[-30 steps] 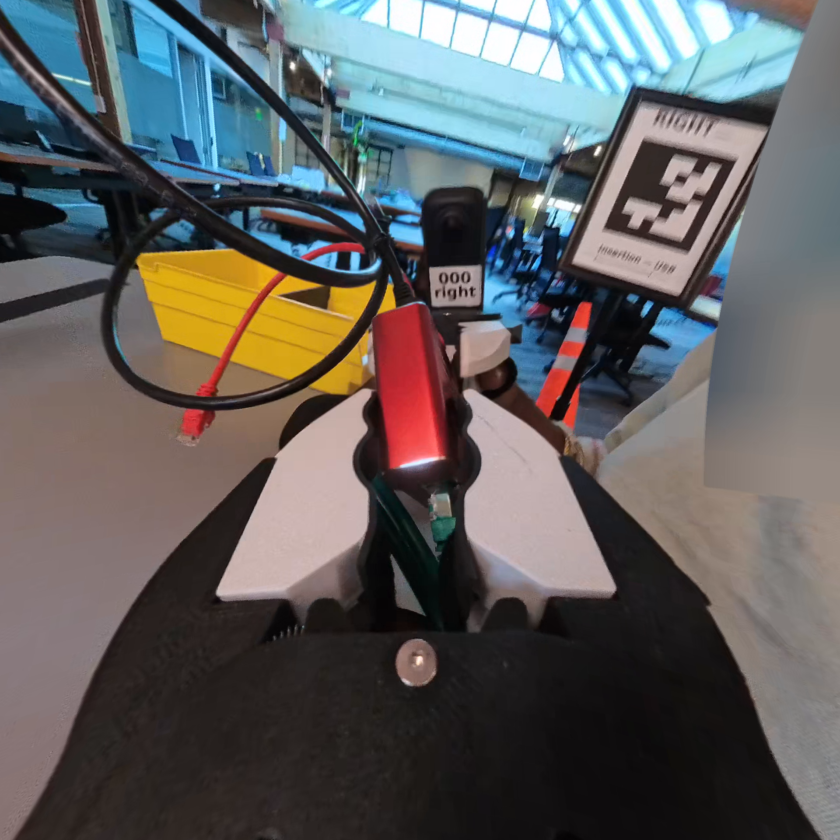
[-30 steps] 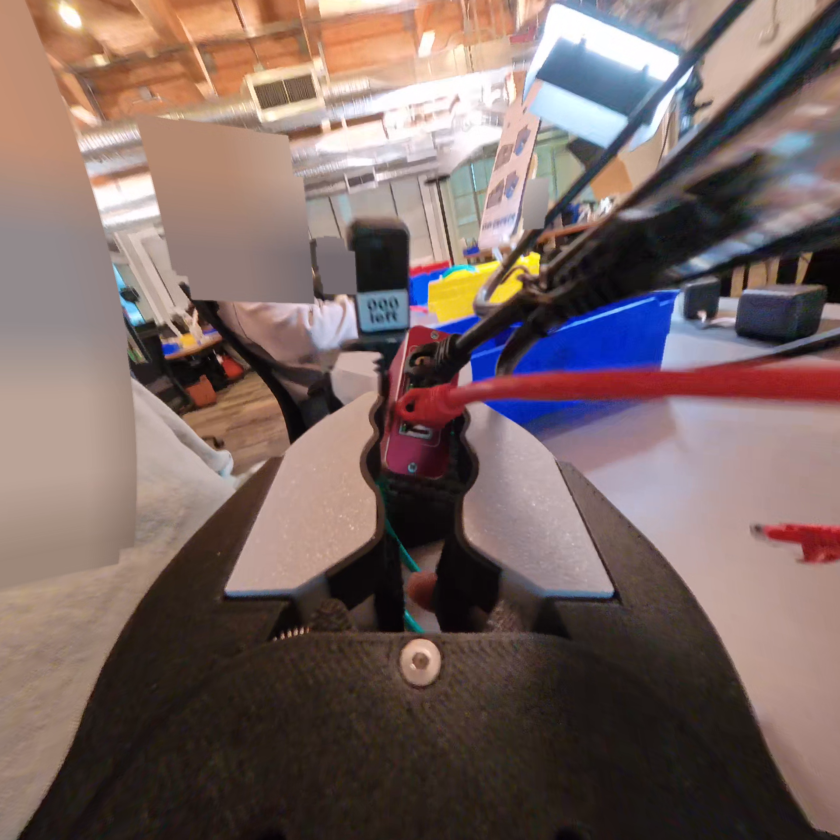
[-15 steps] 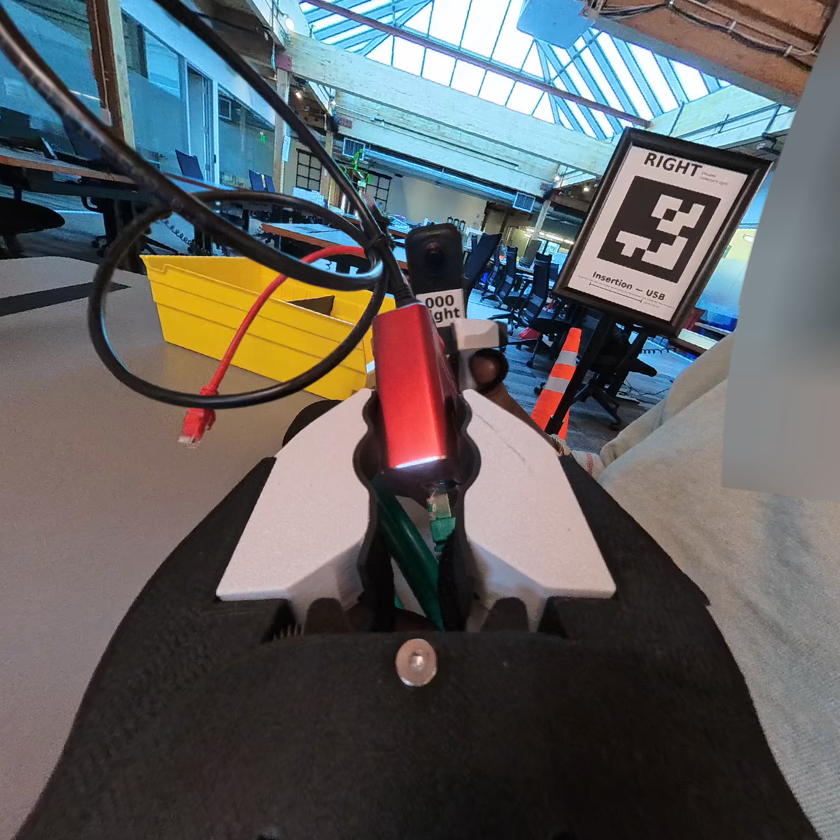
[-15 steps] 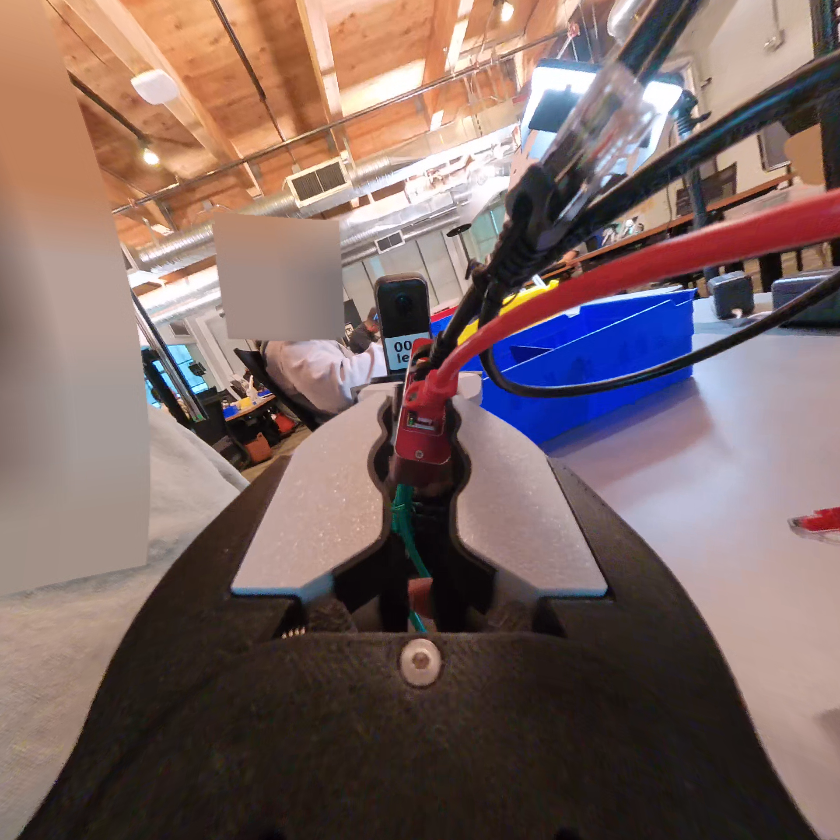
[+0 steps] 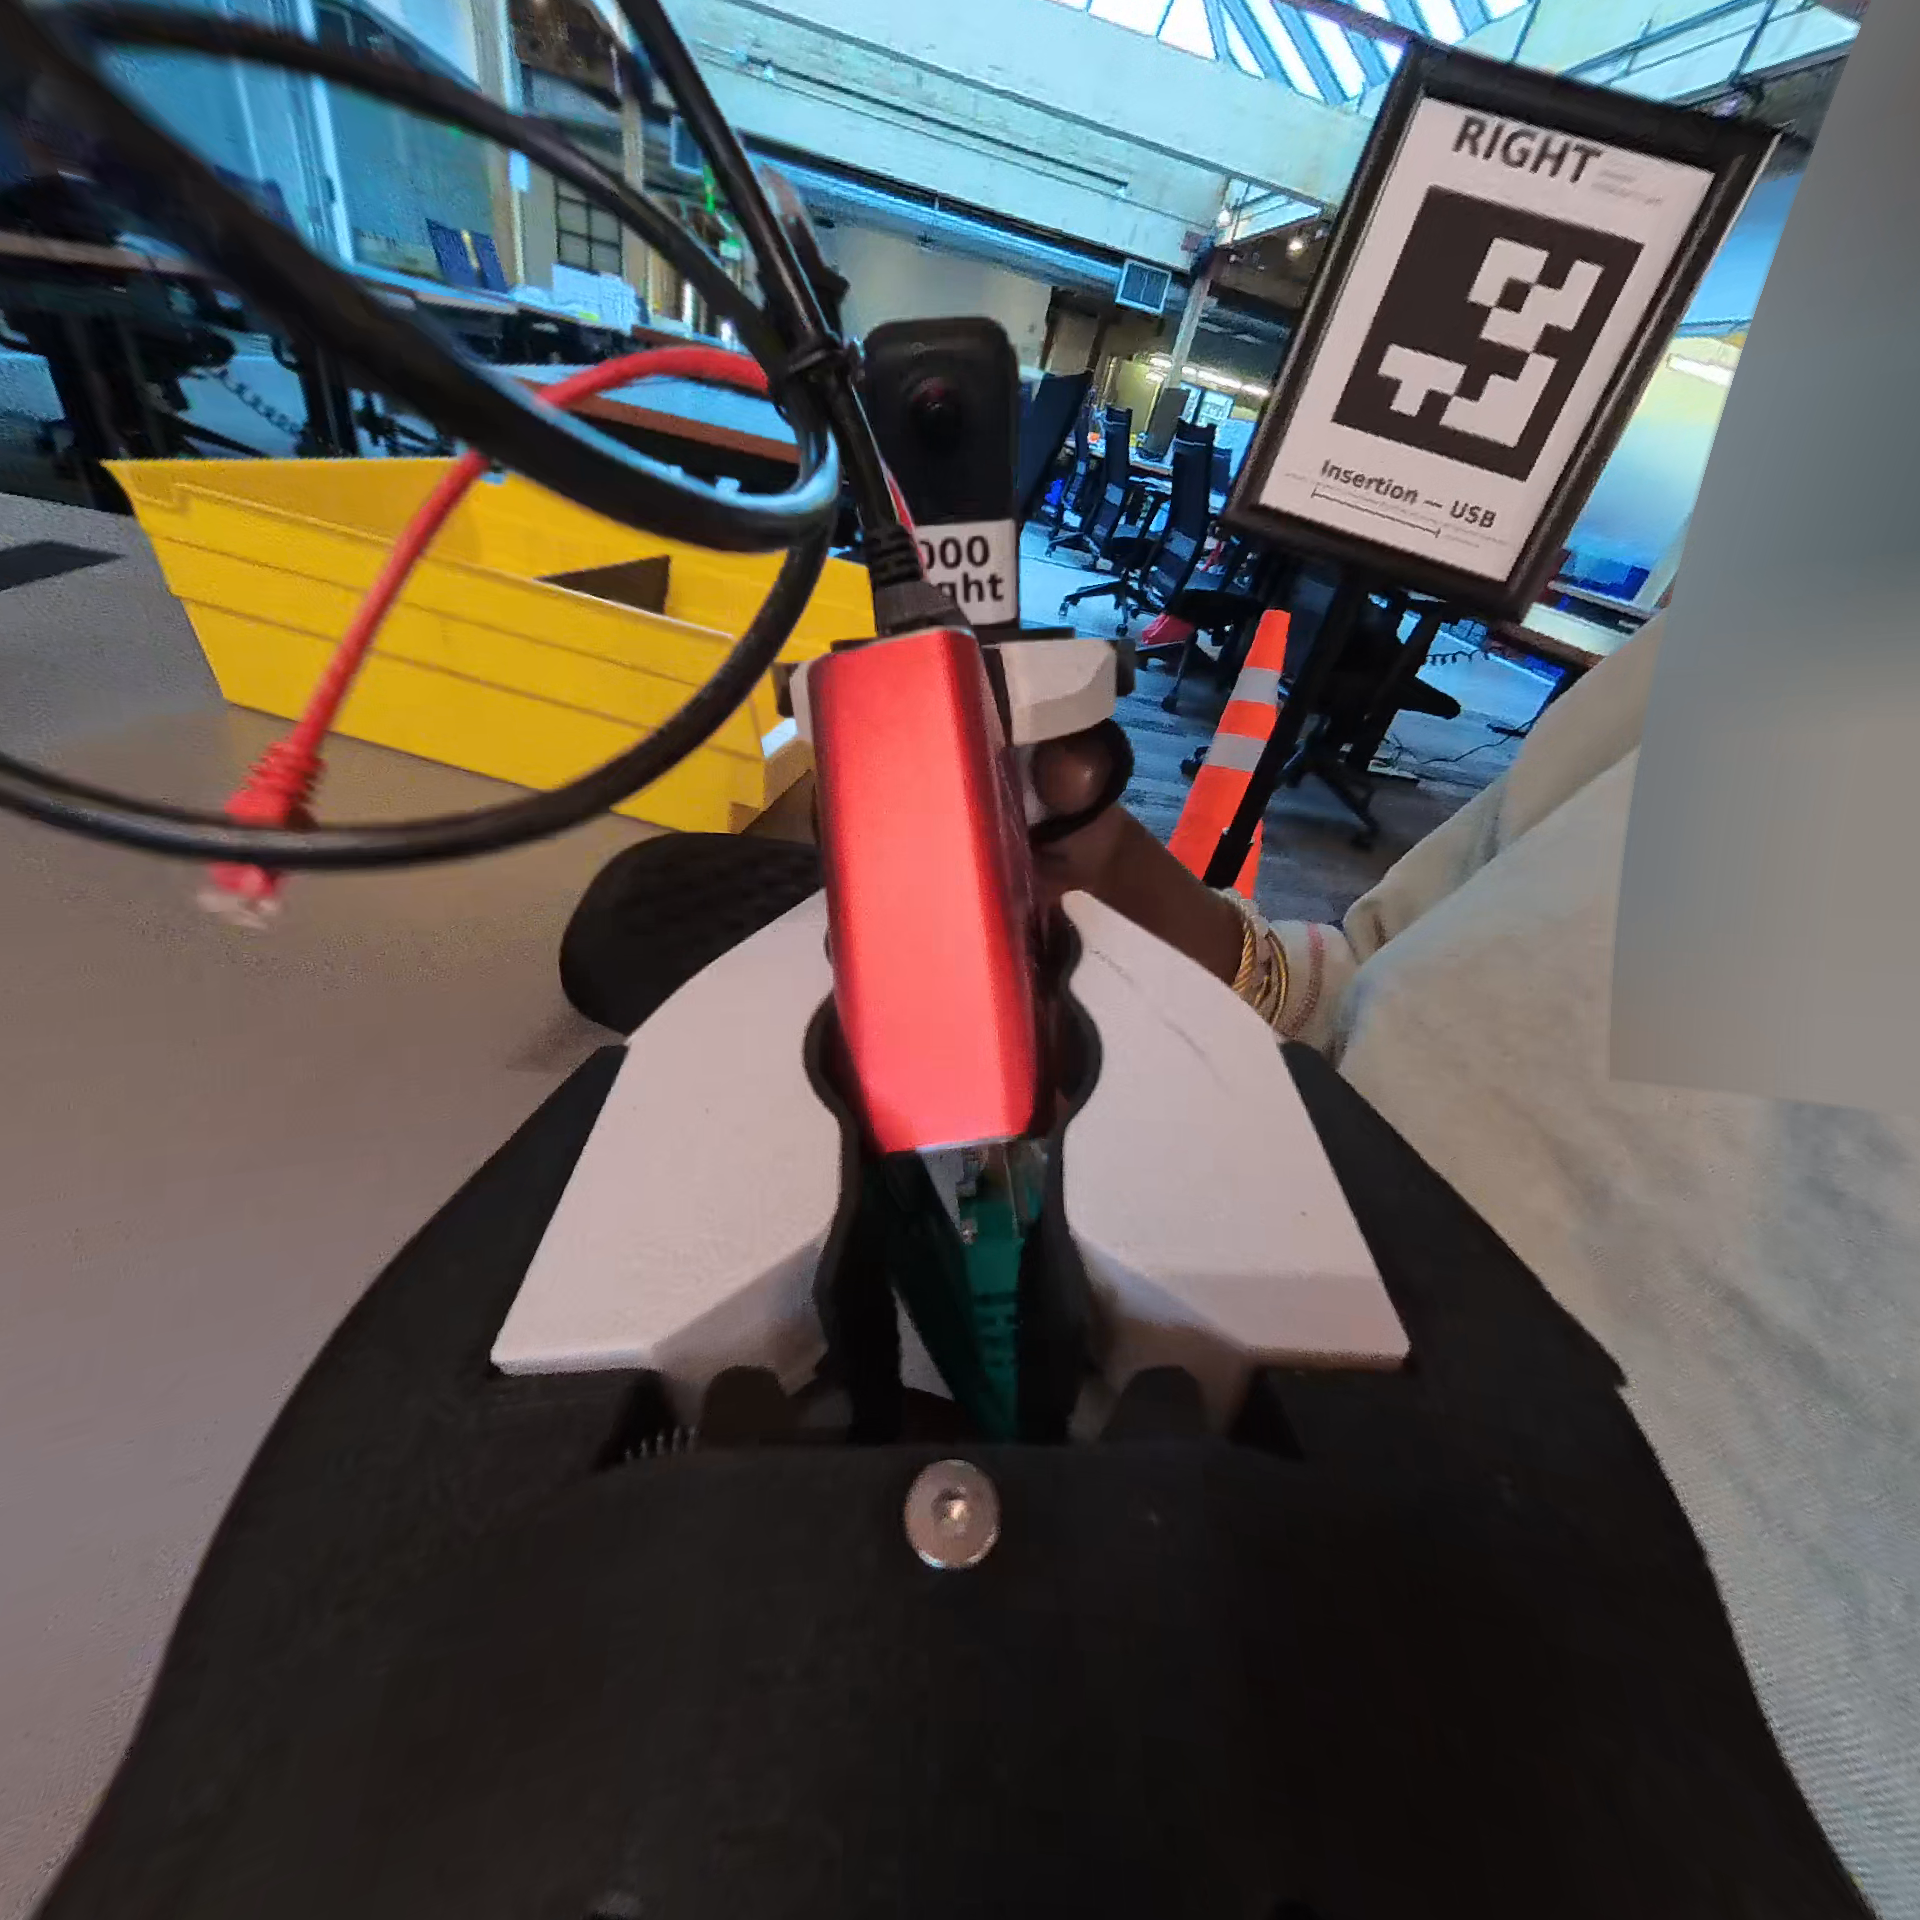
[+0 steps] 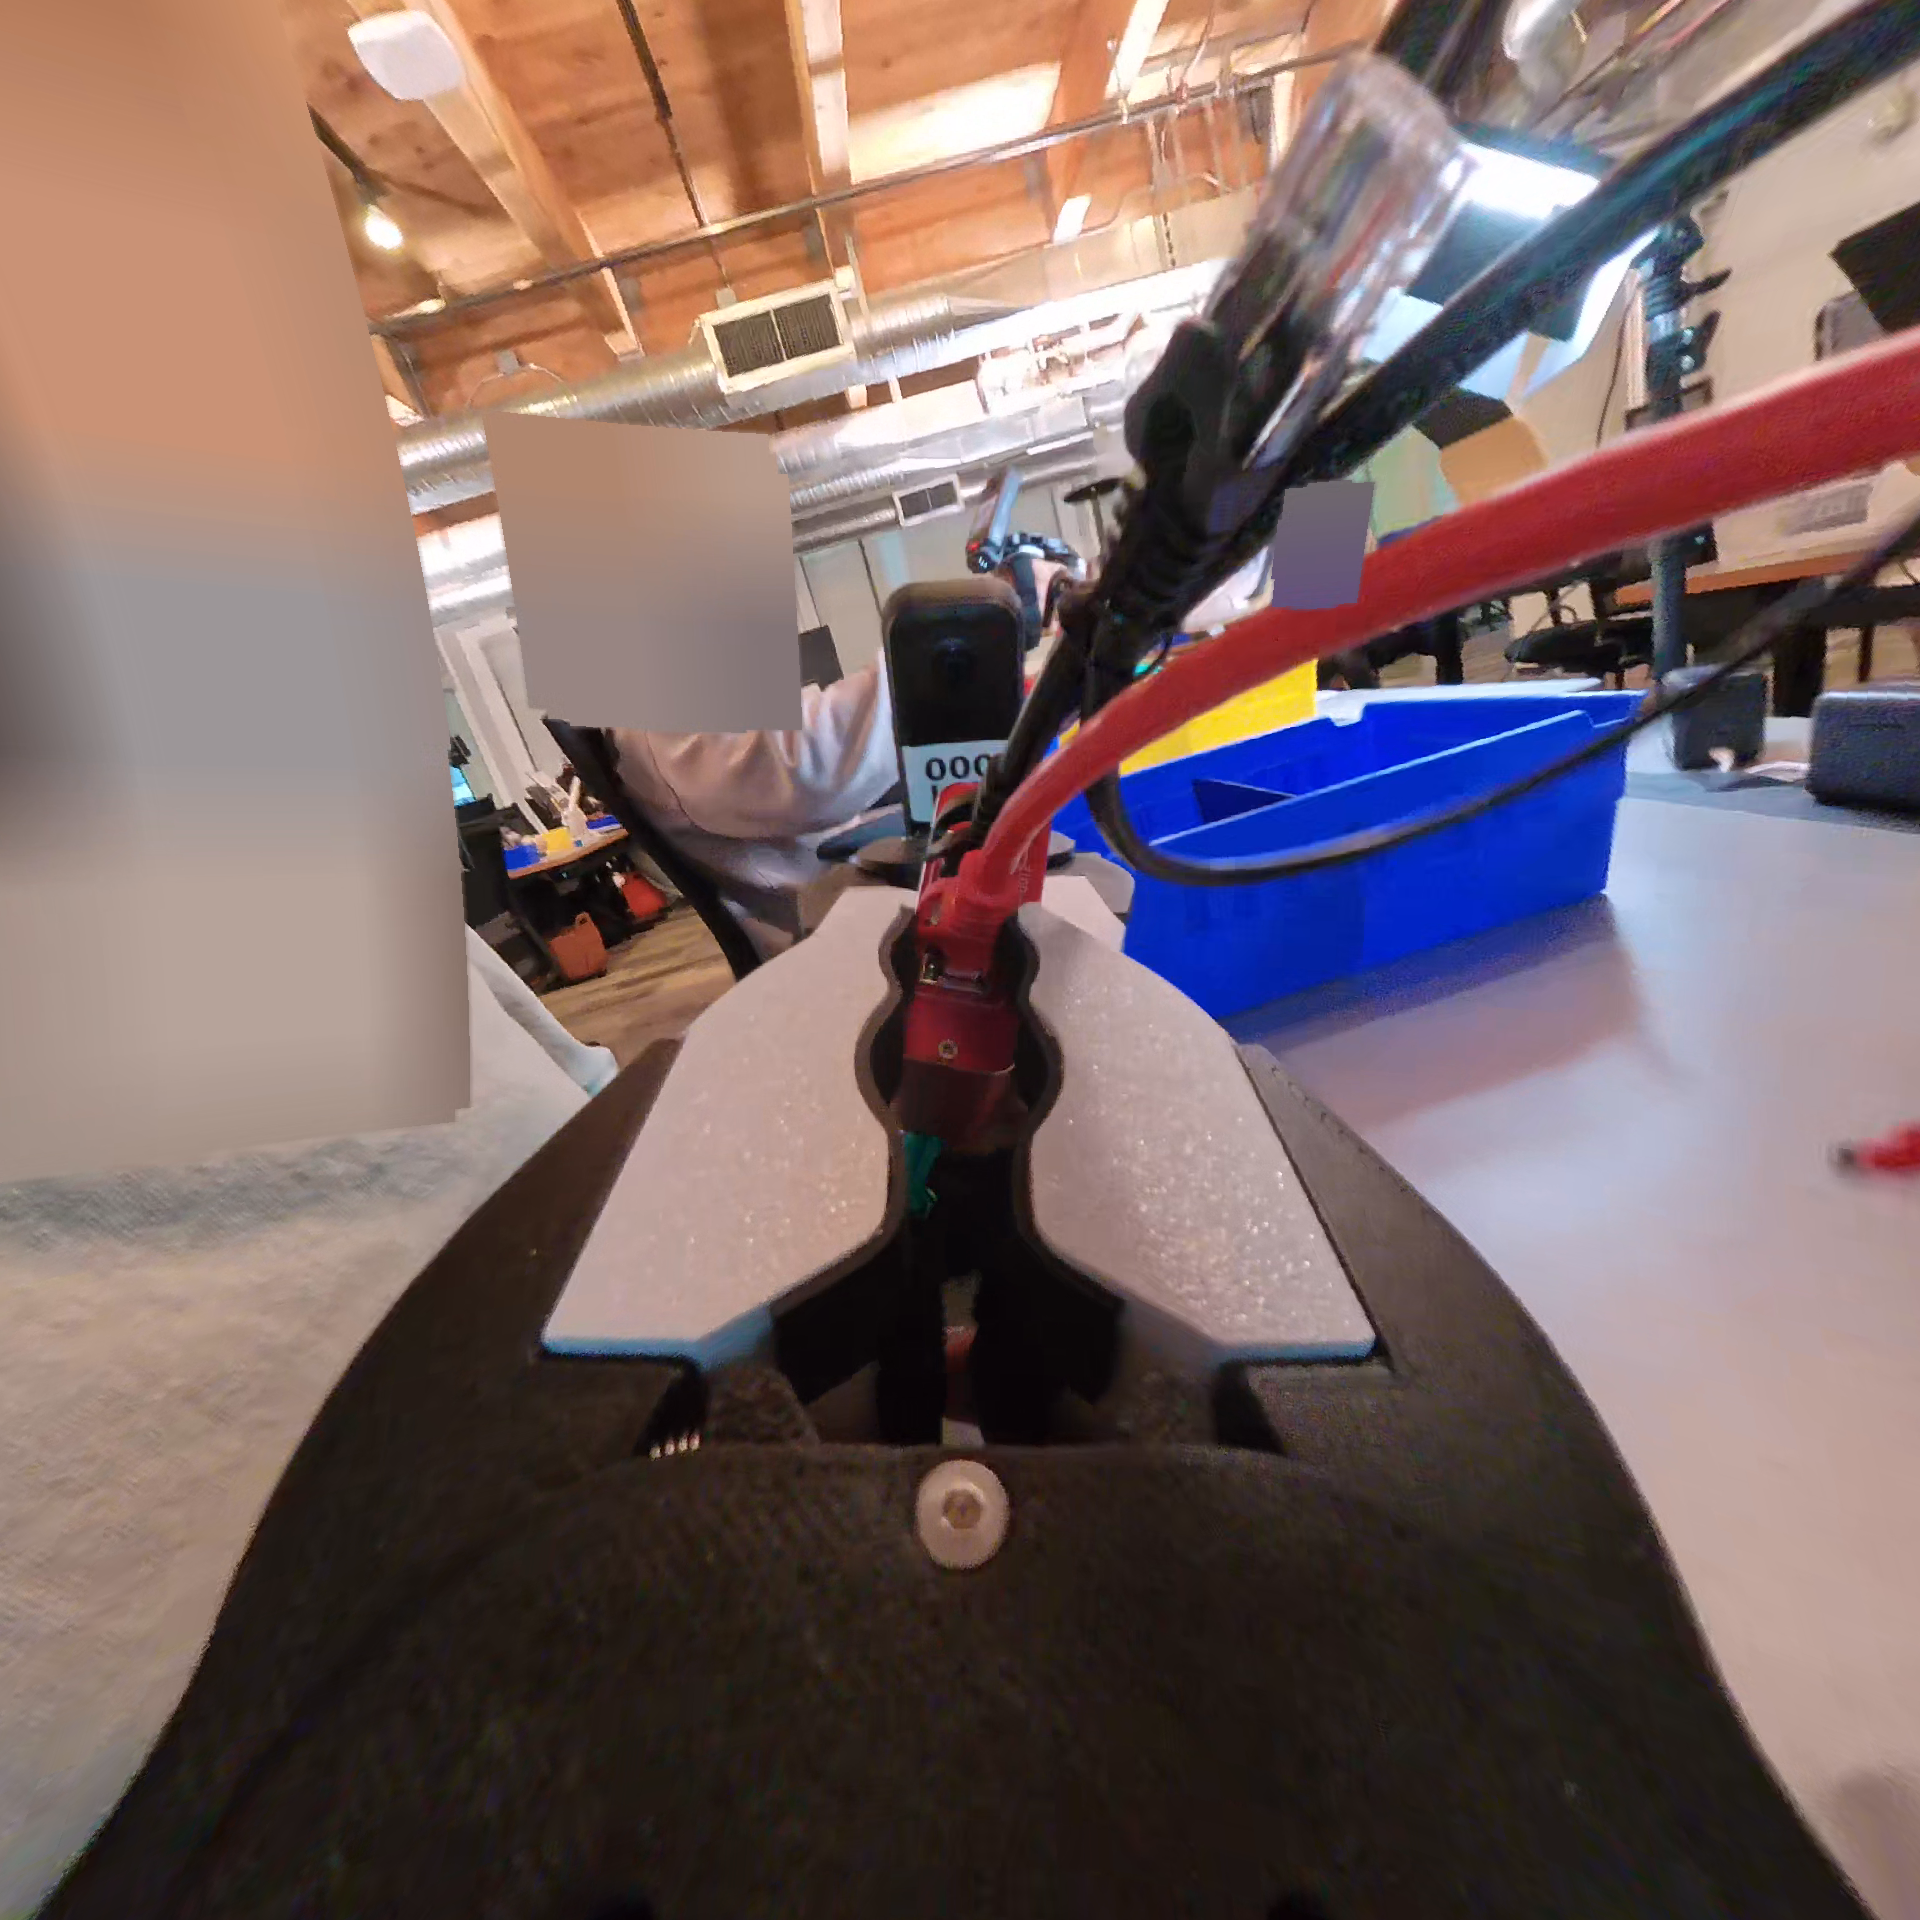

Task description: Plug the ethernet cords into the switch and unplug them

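Both tongs, left (image 5: 940,997) and right (image 6: 961,1023), grip the red switch (image 5: 920,894) mid-air, probably steadying it so the red cord (image 6: 1351,623) plugged in it can be pulled

Switch (image 5: 925,894) nearer — more upright

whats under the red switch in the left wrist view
A green ethernet cord runs down from the red switch between the left gripper's fingers. Its plug's seating is hidden.

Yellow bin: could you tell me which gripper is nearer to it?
Right: the right gripper sits beside the yellow bin; the left gripper, across the switch, is farther back.
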Action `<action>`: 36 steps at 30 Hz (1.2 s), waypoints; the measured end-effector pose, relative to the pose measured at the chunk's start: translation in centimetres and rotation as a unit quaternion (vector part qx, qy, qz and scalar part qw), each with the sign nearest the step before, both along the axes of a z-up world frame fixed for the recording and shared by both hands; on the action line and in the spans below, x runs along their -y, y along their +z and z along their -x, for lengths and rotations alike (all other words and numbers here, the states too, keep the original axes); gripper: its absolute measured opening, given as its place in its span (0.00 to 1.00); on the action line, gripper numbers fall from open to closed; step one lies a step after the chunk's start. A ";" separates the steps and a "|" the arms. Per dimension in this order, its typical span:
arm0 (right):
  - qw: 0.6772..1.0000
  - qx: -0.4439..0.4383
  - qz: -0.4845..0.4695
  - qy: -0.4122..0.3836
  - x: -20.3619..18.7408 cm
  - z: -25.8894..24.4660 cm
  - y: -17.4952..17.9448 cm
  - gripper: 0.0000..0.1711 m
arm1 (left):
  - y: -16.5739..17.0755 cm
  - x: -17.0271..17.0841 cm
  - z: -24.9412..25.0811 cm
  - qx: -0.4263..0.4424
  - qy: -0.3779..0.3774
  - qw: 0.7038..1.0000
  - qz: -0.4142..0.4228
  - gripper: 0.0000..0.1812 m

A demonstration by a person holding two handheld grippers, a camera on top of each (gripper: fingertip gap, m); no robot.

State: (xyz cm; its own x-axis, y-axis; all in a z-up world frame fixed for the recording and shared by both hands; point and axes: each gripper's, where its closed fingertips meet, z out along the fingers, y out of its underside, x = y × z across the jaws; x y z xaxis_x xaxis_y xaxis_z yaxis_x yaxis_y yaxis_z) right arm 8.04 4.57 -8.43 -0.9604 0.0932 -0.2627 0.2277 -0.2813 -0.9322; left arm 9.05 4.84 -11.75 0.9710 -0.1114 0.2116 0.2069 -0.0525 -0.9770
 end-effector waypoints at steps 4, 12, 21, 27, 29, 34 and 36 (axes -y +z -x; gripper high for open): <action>1.000 0.005 0.019 -0.017 -1.4 0.4 0.5 0.11 | -0.1 0.2 0.1 0.006 0.000 1.000 0.003 0.18; 1.000 0.004 -0.012 -0.014 -1.0 0.4 -0.2 0.11 | -0.4 0.1 0.2 0.009 0.003 1.000 0.012 0.18; 0.999 0.002 -0.035 -0.019 -0.6 0.4 -0.8 0.11 | -0.8 0.0 0.3 0.007 0.005 1.000 0.025 0.18; 0.992 -0.066 -0.083 -0.072 -0.7 0.9 -1.3 0.09 | -1.2 -0.1 0.6 0.000 0.019 0.999 0.039 0.18; 0.980 -0.121 -0.113 -0.110 -0.7 1.2 -1.5 0.10 | -1.3 -0.1 0.8 -0.003 0.026 0.999 0.045 0.18; 0.956 -0.196 -0.132 -0.172 -0.7 1.5 -1.1 0.11 | -1.1 0.0 1.1 0.002 0.033 0.999 0.037 0.17; 0.954 -0.202 -0.121 -0.184 -0.7 1.5 -0.8 0.10 | -1.0 0.0 1.2 0.008 0.033 0.999 0.032 0.17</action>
State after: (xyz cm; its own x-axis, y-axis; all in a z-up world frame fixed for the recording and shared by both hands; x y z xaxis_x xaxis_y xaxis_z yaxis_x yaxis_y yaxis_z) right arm 6.53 5.25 -9.25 -0.8691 0.4549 0.1944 -0.2376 -0.0390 -0.9706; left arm 7.90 4.86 -12.72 0.9722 -0.0324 0.2318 0.2276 -0.1000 -0.9686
